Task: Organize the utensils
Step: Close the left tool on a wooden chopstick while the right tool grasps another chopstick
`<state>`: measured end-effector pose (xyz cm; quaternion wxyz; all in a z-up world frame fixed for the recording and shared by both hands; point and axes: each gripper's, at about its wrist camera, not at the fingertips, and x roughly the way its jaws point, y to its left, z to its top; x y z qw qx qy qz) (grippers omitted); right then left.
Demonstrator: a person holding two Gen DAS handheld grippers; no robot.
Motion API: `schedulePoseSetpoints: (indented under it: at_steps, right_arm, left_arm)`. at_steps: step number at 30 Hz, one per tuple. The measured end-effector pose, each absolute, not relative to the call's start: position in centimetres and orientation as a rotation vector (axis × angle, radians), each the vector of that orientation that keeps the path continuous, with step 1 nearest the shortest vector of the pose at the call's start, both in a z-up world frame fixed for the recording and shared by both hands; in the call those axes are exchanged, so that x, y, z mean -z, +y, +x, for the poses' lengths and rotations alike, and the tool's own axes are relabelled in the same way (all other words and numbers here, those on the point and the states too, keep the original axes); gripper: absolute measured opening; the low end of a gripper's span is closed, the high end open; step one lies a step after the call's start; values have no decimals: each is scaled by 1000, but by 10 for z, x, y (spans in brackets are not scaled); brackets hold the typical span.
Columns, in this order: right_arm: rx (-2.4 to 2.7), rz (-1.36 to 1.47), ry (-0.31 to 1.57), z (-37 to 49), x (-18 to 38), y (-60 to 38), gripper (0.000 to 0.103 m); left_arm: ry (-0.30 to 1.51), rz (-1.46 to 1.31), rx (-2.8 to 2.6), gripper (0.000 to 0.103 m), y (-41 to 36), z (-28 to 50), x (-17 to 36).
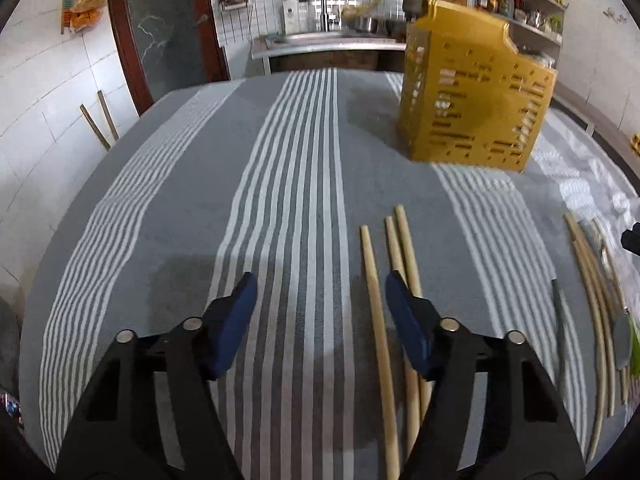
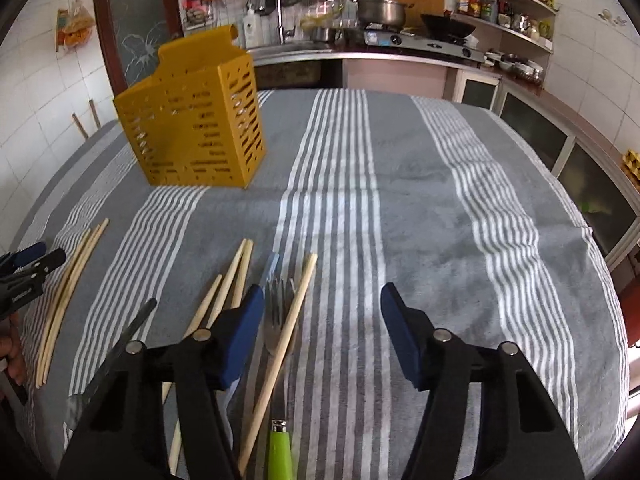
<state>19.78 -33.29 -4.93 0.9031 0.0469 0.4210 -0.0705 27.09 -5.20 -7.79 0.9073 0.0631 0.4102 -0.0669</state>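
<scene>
A perforated yellow utensil holder (image 1: 476, 92) (image 2: 196, 120) stands on the striped cloth toward the far side. My left gripper (image 1: 321, 280) is open low over the cloth. One wooden chopstick (image 1: 374, 292) lies between its jaws untouched, and two more (image 1: 404, 240) run under its right finger. My right gripper (image 2: 322, 296) is also open. A green-handled fork (image 2: 276, 320) and a chopstick (image 2: 298, 304) lie just inside its left finger. More chopsticks (image 2: 236, 276) and a dark-handled utensil (image 2: 136, 320) lie left of it.
The grey striped cloth (image 2: 440, 220) covers the table, which drops off at the right edge. Three chopsticks (image 2: 68, 292) lie at the far left beside the left gripper's tips (image 2: 32, 260) and a hand (image 2: 12, 356). A kitchen counter with stove and pot (image 2: 380, 12) stands behind.
</scene>
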Motion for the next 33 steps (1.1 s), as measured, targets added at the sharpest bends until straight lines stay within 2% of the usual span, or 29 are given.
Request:
schedulePoseSetpoints:
  at_steps: [6, 8, 22, 23, 25, 26, 27, 31, 33]
  right_arm:
    - [175, 102, 951, 203, 65, -340, 40]
    - [167, 134, 980, 205, 69, -345, 36]
    - [113, 163, 992, 210, 69, -336, 36]
    - [108, 158, 1001, 211, 71, -335, 33]
    - [108, 142, 1002, 213, 73, -333, 30]
    - [111, 147, 1001, 212, 72, -333, 19]
    - [113, 156, 1002, 213, 71, -336, 14]
    - [96, 194, 1020, 219, 74, -352, 13]
    - [92, 214, 1035, 224, 75, -361, 13]
  left_arm:
    - [881, 114, 165, 47, -51, 279, 84]
    - [889, 115, 176, 46, -51, 280, 84]
    - [900, 113, 191, 44, -54, 283, 85]
    - [905, 116, 198, 44, -55, 283, 86]
    - [912, 124, 199, 31, -59, 283, 88]
    - [912, 125, 202, 28, -61, 284, 89]
    - [913, 124, 202, 22, -61, 284, 89]
    - [931, 102, 216, 11, -58, 290, 90]
    - [943, 92, 220, 8, -53, 295, 90]
